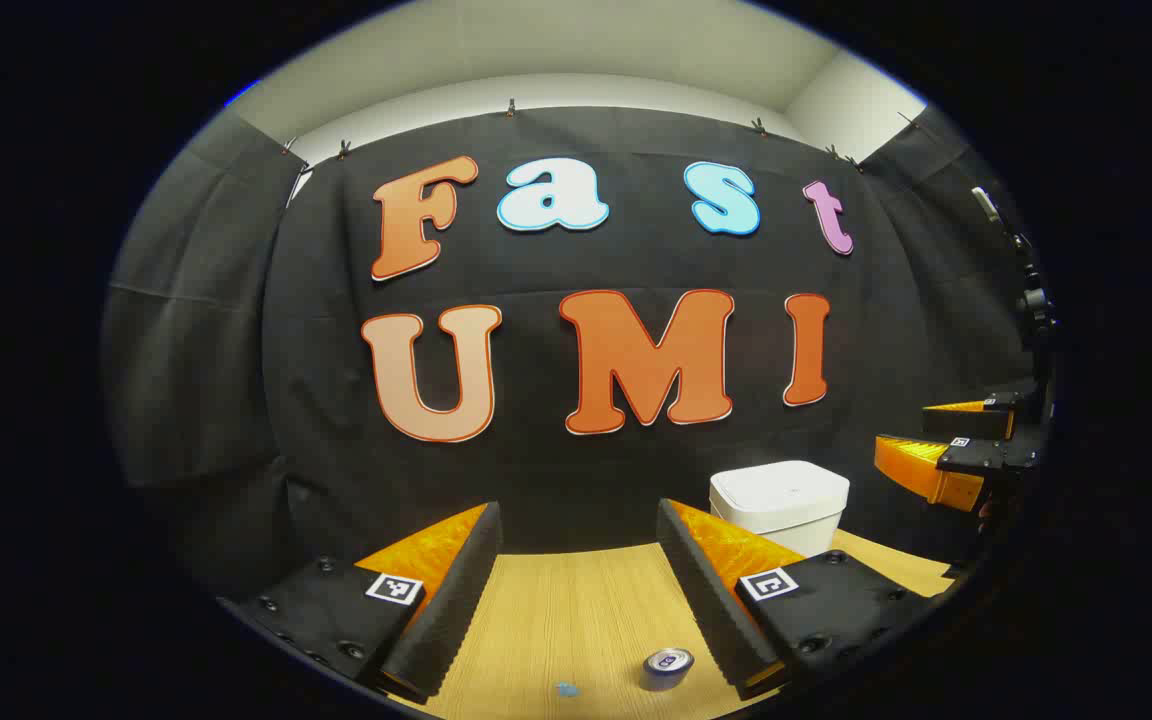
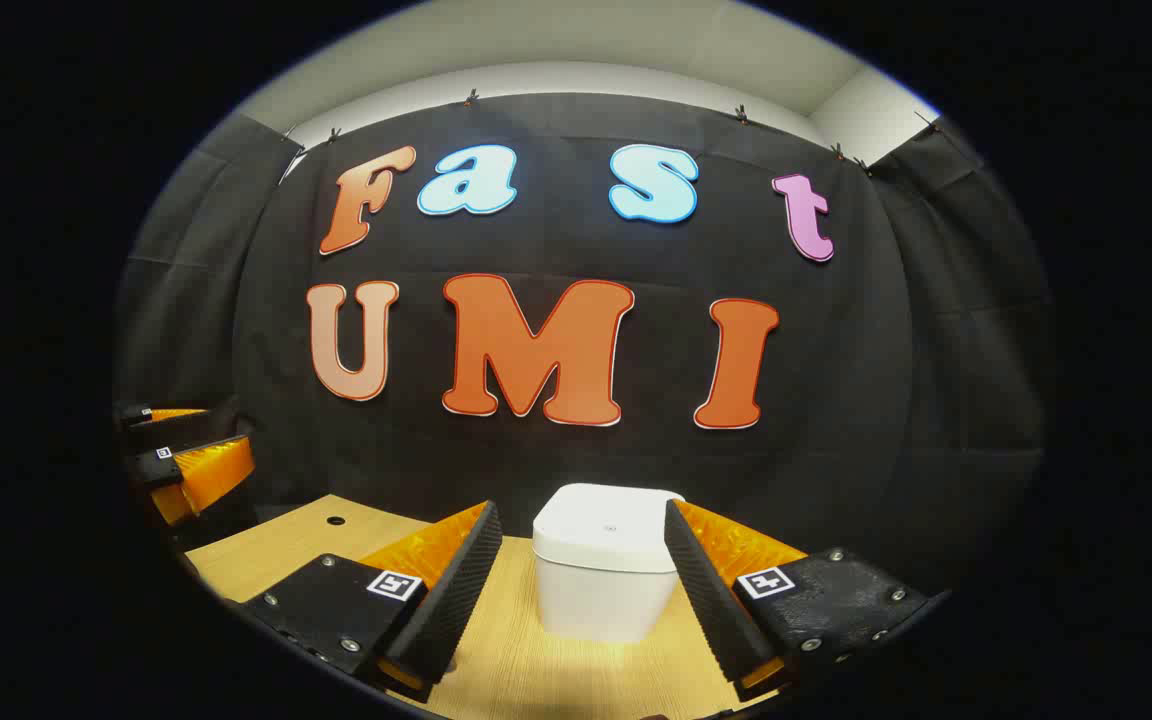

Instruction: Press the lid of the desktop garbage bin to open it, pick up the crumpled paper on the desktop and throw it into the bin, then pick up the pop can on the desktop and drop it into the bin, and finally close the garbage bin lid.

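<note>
A: Grippers? Bin?
B: Left gripper (image 1: 576,585) spread wide, pop can (image 1: 667,668) upright on desk (image 1: 556,610) between fingers. Right gripper (image 2: 576,590) spread too, empty, lidded garbage bin (image 2: 604,560) just ahead.

A black cloth backdrop (image 1: 576,460) hangs across the back of the booth, pinned along its top edge by small dark clips (image 1: 511,106), with more black cloth panels (image 1: 186,330) folding round at either side. Above the cloth runs a pale, off-white wall (image 1: 556,50) that meets a white side wall at the upper right corner (image 1: 851,110). Below stands a light wooden desk with a fine straight grain (image 2: 576,680), brightly lit from above, with a small round hole (image 2: 336,521) near its left back edge.
</note>
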A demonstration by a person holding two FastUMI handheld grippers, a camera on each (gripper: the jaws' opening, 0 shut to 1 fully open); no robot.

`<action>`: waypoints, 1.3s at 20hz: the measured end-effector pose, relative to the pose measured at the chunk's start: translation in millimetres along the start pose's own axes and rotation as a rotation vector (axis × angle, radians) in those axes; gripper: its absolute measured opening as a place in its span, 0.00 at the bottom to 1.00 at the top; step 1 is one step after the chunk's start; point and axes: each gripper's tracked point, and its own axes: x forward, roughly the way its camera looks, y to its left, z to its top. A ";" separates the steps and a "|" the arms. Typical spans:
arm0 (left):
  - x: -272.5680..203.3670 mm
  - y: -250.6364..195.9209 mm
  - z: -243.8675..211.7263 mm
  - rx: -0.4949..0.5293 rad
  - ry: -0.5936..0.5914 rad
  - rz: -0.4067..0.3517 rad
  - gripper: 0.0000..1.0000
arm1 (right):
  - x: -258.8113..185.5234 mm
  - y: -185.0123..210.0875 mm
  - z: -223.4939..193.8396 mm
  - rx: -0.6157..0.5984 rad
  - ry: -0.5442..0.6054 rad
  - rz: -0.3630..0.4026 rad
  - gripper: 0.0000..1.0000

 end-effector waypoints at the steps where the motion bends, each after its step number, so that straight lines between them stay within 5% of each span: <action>1: 0.4 0.6 -0.6 -0.001 0.000 0.001 1.00 | 0.0 1.7 1.4 -0.003 -0.001 -0.004 0.99; 18: -8.1 63.9 -7.9 -0.008 -0.010 -0.016 1.00 | -8.6 31.9 12.8 -0.021 -0.012 -0.093 0.99; 26: 1.5 61.4 -21.6 -0.028 0.019 -0.011 0.99 | 15.6 29.5 12.4 -0.057 0.005 -0.074 0.96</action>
